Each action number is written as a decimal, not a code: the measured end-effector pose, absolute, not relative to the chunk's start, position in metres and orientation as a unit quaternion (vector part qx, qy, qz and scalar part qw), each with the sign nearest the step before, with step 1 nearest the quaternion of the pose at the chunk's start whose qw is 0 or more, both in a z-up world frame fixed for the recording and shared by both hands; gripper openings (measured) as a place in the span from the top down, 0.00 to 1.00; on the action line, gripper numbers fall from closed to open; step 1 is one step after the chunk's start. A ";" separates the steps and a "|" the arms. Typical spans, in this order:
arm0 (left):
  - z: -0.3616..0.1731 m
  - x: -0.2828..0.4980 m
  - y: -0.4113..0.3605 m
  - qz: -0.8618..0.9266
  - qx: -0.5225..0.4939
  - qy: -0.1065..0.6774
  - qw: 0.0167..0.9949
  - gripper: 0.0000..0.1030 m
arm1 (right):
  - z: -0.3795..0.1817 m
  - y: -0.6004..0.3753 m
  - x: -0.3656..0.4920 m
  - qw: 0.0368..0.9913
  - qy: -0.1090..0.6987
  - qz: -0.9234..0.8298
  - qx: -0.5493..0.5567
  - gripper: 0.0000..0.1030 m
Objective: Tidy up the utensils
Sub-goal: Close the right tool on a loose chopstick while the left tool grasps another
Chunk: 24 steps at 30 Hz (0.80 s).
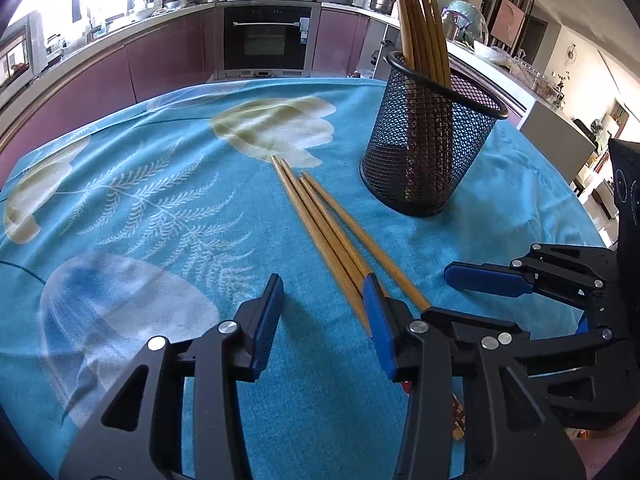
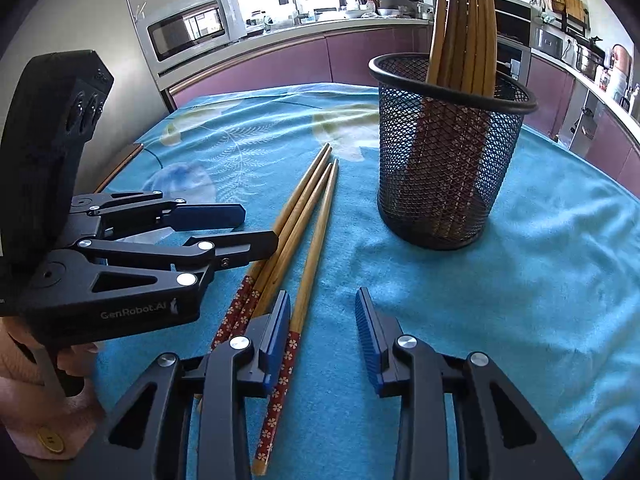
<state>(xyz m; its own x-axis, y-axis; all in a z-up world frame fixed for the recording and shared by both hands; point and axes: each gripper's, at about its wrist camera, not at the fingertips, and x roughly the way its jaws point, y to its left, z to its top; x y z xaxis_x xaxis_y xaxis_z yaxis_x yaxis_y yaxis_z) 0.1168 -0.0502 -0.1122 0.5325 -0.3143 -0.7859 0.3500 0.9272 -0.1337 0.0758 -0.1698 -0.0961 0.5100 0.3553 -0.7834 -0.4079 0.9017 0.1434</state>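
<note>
On the turquoise leaf-patterned tablecloth (image 1: 160, 208), four loose wooden chopsticks (image 1: 320, 232) lie beside a black mesh holder (image 1: 424, 148); the left gripper (image 1: 324, 312) and right gripper (image 2: 324, 332) are both released, holding nothing.

Black linkage tool (image 2: 325, 340) with blue ribbed pads (image 2: 366, 336), silver rivets, white "GenRobot.AI" lettering.

Table under a turquoise leaf-print cloth (image 1: 168, 208)
Lying loose on it: four wooden chopsticks (image 1: 320, 224), near an upright black mesh holder (image 1: 424, 148).

Sunlit kitchen (image 1: 168, 12), mauve cabinets (image 1: 160, 68), oven (image 1: 267, 40)
</note>
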 end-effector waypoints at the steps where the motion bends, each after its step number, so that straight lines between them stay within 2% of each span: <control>1: -0.112 0.117 -0.050 -0.190 0.021 0.445 0.875 0.61 | -0.096 -0.169 0.076 0.868 0.444 0.220 -0.029 0.69; 7: -0.113 0.117 -0.049 -0.191 0.022 0.448 0.873 0.63 | -0.096 -0.169 0.076 0.868 0.443 0.220 -0.030 0.70; 22: -0.113 0.105 -0.037 -0.196 0.000 0.455 0.868 0.88 | -0.095 -0.164 0.085 0.870 0.442 0.213 -0.039 0.70; 24: -0.113 0.106 -0.038 -0.195 0.003 0.455 0.869 0.88 | -0.095 -0.161 0.088 0.871 0.442 0.212 -0.042 0.71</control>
<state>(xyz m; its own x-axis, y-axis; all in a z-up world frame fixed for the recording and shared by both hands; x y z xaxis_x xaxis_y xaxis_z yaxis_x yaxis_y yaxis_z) 0.1057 -0.0381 -0.1128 0.5092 -0.3363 -0.7922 0.3414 0.9239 -0.1727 0.0883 -0.1614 -0.0952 0.5198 0.3325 -0.7869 -0.4071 0.9062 0.1139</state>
